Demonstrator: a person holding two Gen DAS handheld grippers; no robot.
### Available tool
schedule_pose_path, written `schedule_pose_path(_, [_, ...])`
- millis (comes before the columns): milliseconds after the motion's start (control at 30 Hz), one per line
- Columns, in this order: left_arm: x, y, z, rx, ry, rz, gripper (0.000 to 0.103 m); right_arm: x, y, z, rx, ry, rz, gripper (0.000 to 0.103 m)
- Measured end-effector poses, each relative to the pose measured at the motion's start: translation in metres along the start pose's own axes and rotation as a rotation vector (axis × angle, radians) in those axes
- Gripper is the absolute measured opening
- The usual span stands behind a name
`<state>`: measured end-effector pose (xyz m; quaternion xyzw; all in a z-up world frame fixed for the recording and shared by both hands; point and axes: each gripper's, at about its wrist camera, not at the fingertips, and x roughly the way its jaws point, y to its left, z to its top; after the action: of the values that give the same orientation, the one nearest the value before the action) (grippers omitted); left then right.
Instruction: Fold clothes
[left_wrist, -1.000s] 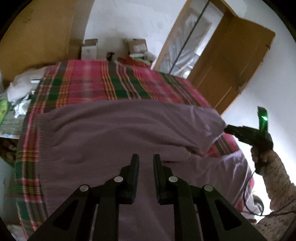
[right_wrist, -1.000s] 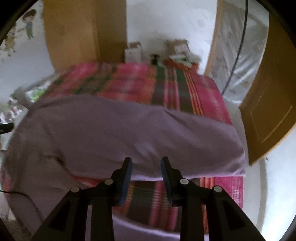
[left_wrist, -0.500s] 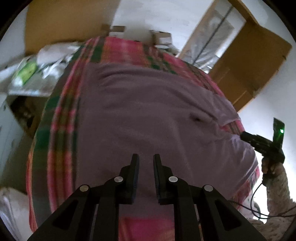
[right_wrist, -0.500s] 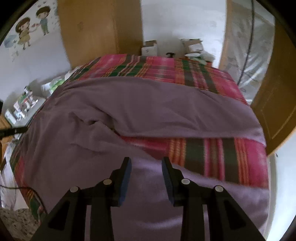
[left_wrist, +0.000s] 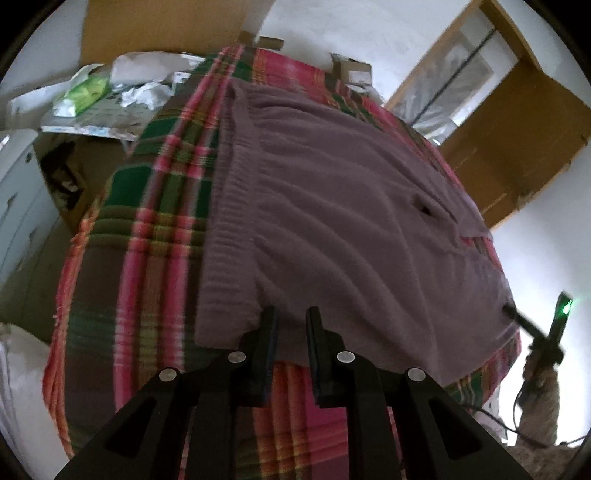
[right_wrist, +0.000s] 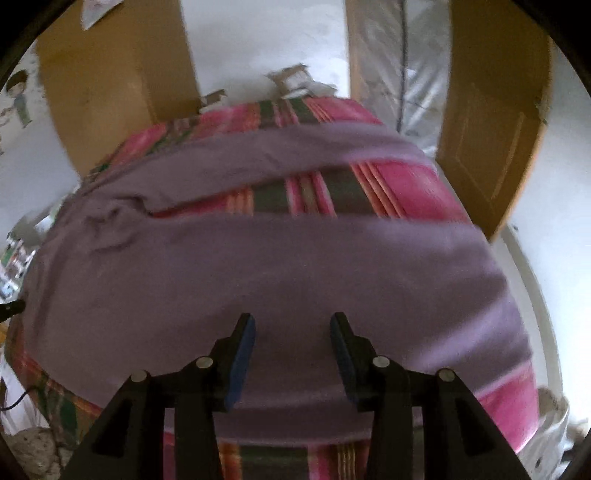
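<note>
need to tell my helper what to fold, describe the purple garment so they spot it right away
Find the bed with the pink-and-green plaid blanket. Spread flat across it lies the purple garment, the only plain-coloured cloth there, with a ribbed band along one edge.

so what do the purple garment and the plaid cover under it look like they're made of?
Purple garment: looks like a soft knit, matte and slightly fuzzy, with a ribbed band along its left edge; fibre can't be told. Plaid cover: seems a woven fabric, matte, with red, pink and green stripes crossing; motion blur hides the weave.
</note>
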<state>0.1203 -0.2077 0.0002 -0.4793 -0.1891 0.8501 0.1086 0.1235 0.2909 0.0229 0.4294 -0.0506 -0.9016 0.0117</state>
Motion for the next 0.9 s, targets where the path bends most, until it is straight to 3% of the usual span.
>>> schedule_pose_path(200, [-0.004, 0.002, 0.004, -0.013, -0.019, 0.002, 0.016, -0.011, -0.018, -0.012, 0.090, -0.022, -0.048, 0.042])
schedule_pose_path(367, [-0.008, -0.003, 0.008, 0.001, -0.041, 0.021, 0.016, -0.027, 0.000, -0.001, 0.074, -0.099, -0.045, 0.043])
schedule_pose_path(533, [-0.019, 0.000, 0.034, -0.016, -0.112, -0.017, 0.016, -0.009, 0.036, 0.031, 0.004, -0.077, 0.030, 0.043])
schedule_pose_path(700, [-0.032, -0.001, 0.073, 0.005, -0.174, 0.028, 0.016, -0.003, 0.078, 0.082, -0.106, -0.106, 0.117, 0.043])
schedule_pose_path(900, [-0.020, -0.023, 0.124, 0.098, -0.180, 0.055, 0.016, 0.008, 0.142, 0.139, -0.269, -0.140, 0.205, 0.043])
